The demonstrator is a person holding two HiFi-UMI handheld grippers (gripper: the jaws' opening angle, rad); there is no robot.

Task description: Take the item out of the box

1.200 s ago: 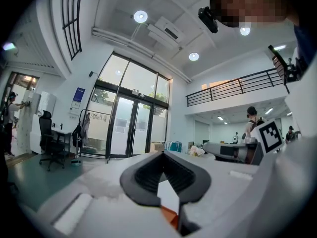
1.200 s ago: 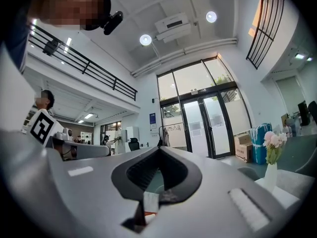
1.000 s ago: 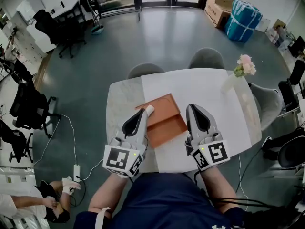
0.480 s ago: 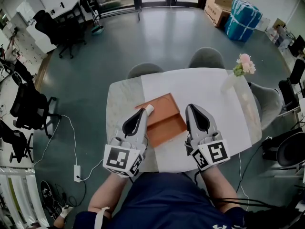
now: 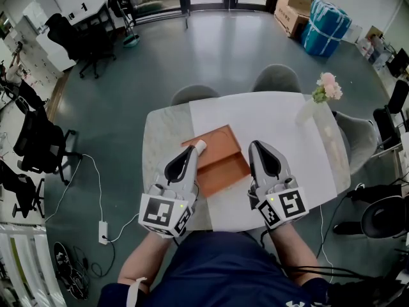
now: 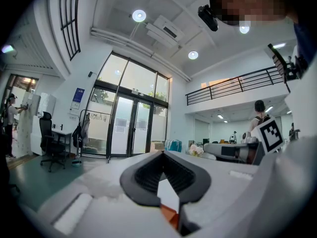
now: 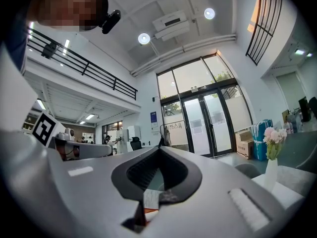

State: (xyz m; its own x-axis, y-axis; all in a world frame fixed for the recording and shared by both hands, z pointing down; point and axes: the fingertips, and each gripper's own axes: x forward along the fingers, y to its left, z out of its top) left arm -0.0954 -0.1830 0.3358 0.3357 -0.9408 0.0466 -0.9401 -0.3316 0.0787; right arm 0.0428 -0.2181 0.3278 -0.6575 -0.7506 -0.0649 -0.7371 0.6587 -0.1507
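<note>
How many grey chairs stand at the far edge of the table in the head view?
2. One grey chair stands behind the left part of the table, the other further right. A grey seat at the right end may be a third, partly hidden.

We find the box (image 5: 220,165) on the worktop (image 5: 160,139), towards its near edge, between the left gripper (image 5: 190,151) and the right gripper (image 5: 255,144). A small item (image 5: 200,147) sits at the box's far-left edge, just beside the left gripper's fingers. A vase (image 5: 308,112) stands far right, and two chairs (image 5: 195,94) stand behind the worktop.
</note>
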